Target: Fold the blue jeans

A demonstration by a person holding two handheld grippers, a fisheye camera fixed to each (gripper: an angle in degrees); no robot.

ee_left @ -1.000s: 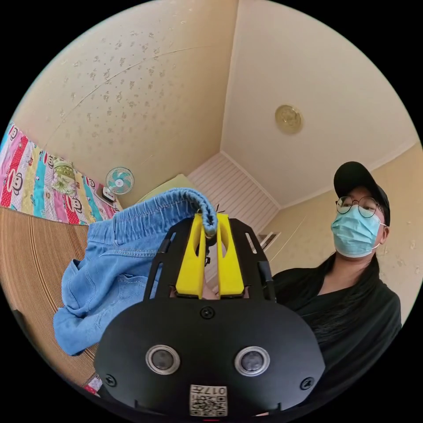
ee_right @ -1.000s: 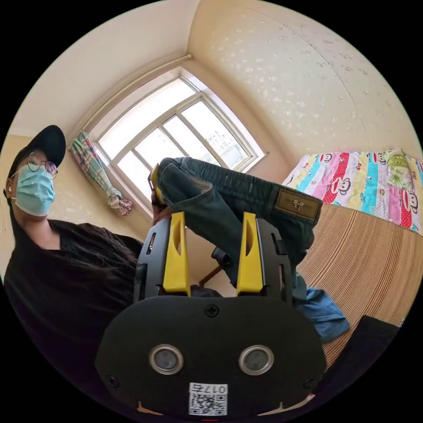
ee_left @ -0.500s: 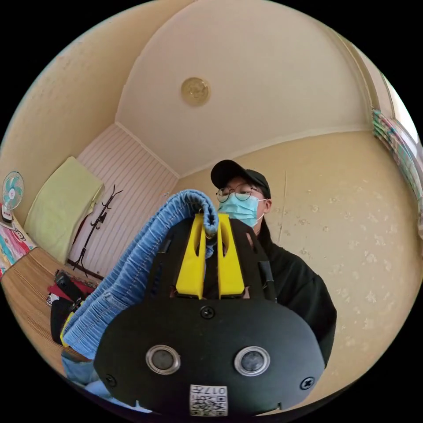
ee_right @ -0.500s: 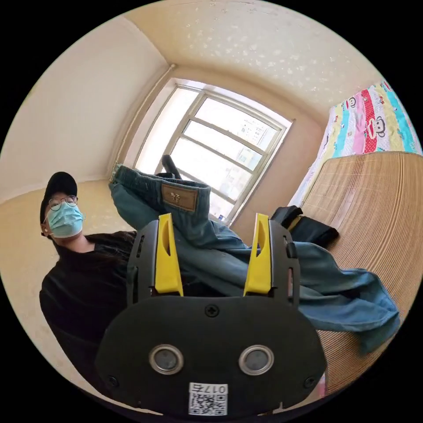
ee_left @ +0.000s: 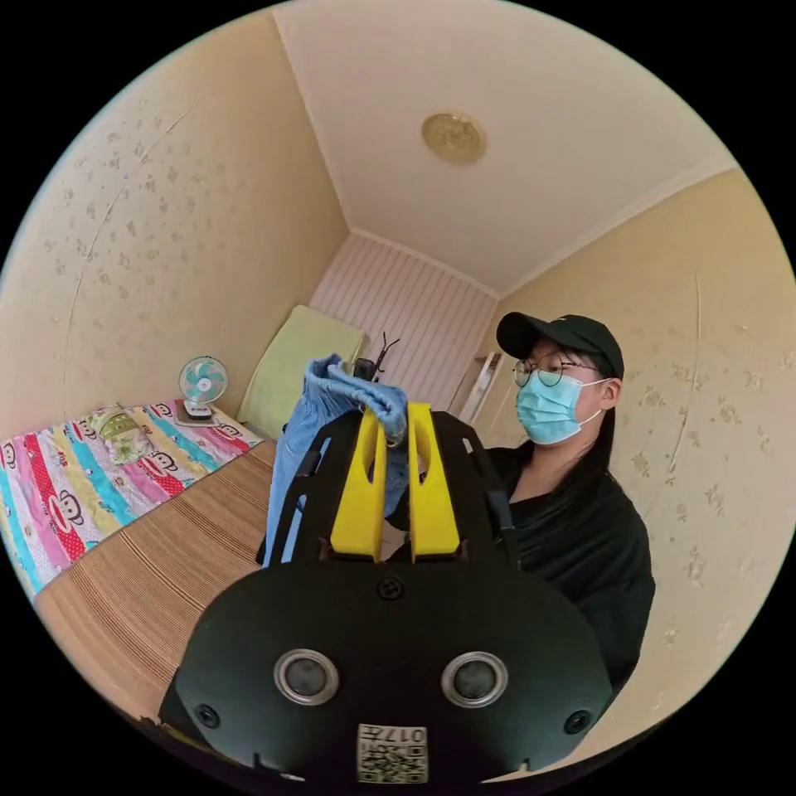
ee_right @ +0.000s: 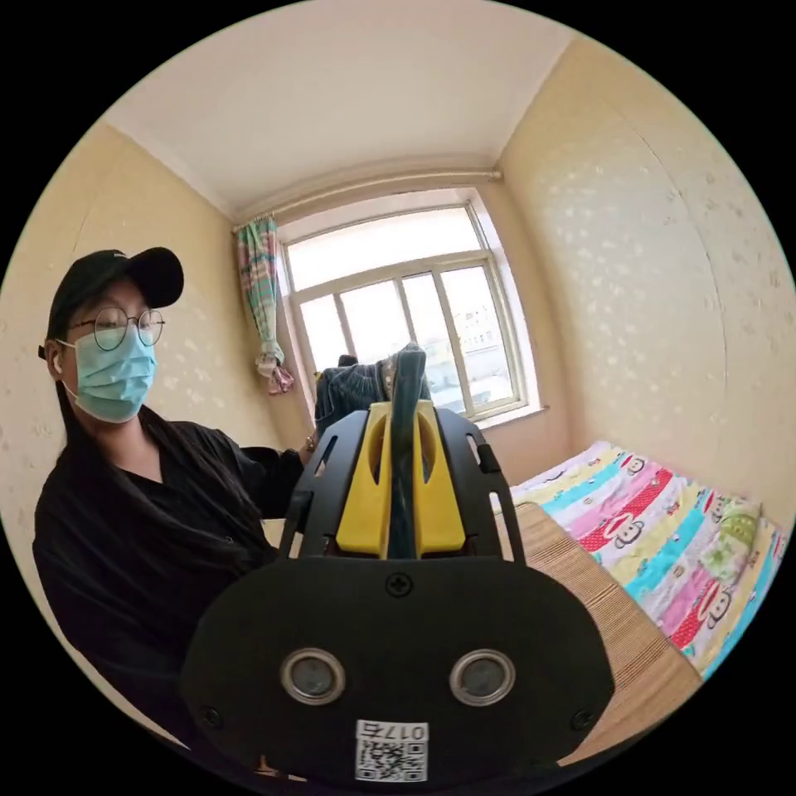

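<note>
A: Denim, pale blue, is what your left gripper (ee_left: 387, 427) pinches: a bunched edge of the blue jeans (ee_left: 332, 406) sits between its two yellow jaws, and the jaws are pressed together on it. The rest of the cloth hangs down at the left side of the gripper, above the woven mat (ee_left: 157, 564).

B: And my right gripper (ee_right: 401, 414)?

A: It also clamps the jeans (ee_right: 369, 385). A dark strip of the cloth runs down between the jaws, and they are closed on it. I judge you hold the garment up by two points of one edge so that its own weight pulls it straight before you lay it down.

B: What is around me?

A: Under the jeans is the bed with the mat, and beside the mat lies a striped cartoon blanket (ee_left: 58, 489). A small fan (ee_left: 202, 383) stands at the far end of the blanket, near a green cushion (ee_left: 303, 365) that leans on the wall. In the right gripper view the window (ee_right: 398, 307) is behind the jeans, with a curtain (ee_right: 261, 298) tied at its side.

B: Does something stand in the way?

A: Not on the part of the mat I can see; it looks free for laying. How the legs hang below the grippers I cannot tell.
</note>
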